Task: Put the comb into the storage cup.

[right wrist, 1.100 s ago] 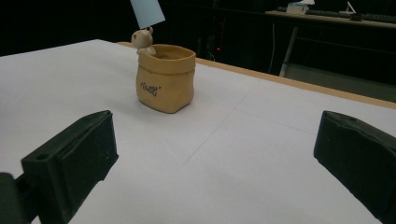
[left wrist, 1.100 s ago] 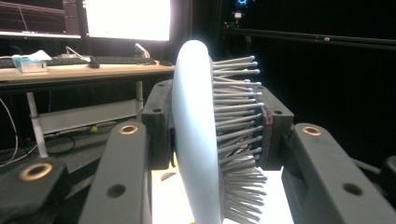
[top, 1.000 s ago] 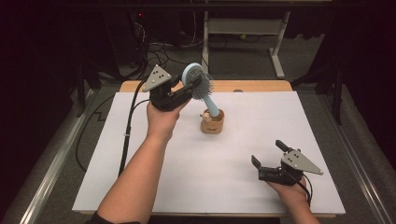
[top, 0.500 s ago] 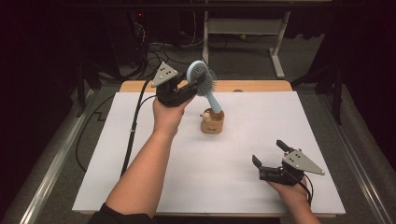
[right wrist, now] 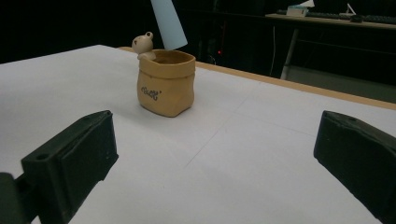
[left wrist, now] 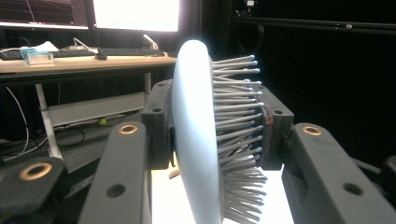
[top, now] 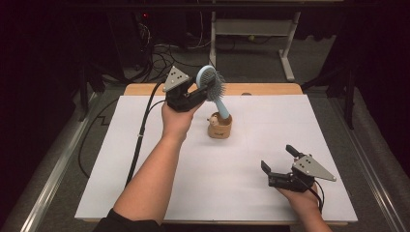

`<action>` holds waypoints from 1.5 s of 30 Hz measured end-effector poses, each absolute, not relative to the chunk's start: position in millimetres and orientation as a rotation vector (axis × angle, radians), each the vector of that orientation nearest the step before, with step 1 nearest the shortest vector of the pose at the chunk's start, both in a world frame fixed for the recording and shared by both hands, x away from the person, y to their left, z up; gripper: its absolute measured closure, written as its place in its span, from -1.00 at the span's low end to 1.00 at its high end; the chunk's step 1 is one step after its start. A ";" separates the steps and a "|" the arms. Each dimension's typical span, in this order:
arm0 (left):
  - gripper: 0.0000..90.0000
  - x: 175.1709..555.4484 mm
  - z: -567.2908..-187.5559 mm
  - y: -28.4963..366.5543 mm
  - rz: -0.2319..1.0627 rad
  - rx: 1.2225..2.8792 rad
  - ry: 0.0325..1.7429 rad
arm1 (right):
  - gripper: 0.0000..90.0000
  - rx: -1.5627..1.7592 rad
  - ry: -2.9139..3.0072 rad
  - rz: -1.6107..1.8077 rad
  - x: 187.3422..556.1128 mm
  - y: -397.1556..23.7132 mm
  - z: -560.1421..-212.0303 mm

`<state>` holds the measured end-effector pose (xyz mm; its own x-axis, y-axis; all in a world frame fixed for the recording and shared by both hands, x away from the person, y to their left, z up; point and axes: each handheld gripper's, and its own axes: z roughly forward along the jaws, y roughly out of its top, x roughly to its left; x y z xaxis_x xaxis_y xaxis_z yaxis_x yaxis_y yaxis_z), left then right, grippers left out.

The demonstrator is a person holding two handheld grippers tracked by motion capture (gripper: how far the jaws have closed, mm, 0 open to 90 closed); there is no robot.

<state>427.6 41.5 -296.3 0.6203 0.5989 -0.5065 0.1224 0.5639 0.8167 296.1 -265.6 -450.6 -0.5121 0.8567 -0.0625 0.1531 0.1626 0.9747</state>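
My left gripper (top: 200, 92) had its jaws clamped on the head of the blue hairbrush (top: 212, 84), whose handle tip sat in the tan cup (top: 220, 126) on the tabletop (top: 251, 145). My right gripper (top: 281, 162) rested nearby, jaws apart.
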 end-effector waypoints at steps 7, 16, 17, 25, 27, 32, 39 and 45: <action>0.28 429.8 -300.8 41.1 0.332 0.956 0.893 | -1.00 0.960 1.796 1.393 295.9 -264.9 -450.1; 0.28 432.8 -308.7 36.8 0.331 0.970 0.905 | -1.00 0.961 1.792 1.397 295.7 -266.3 -449.9; 0.28 433.0 -309.3 36.4 0.332 0.970 0.906 | -1.00 0.963 1.793 1.397 295.9 -266.3 -450.0; 0.28 435.4 -315.1 34.3 0.328 0.971 0.919 | -1.00 0.962 1.791 1.399 295.5 -266.2 -449.8; 0.28 436.7 -317.5 34.3 0.323 0.964 0.927 | -1.00 0.962 1.791 1.399 295.5 -266.4 -449.8; 0.28 439.5 -324.5 33.6 0.313 0.965 0.946 | -1.00 0.960 1.790 1.401 295.6 -266.5 -449.8; 0.28 441.8 -330.4 31.5 0.307 0.972 0.957 | -1.00 0.962 1.791 1.401 295.6 -266.3 -449.9; 0.27 442.0 -333.2 29.7 0.309 0.978 0.957 | -1.00 0.963 1.793 1.403 295.8 -266.0 -450.1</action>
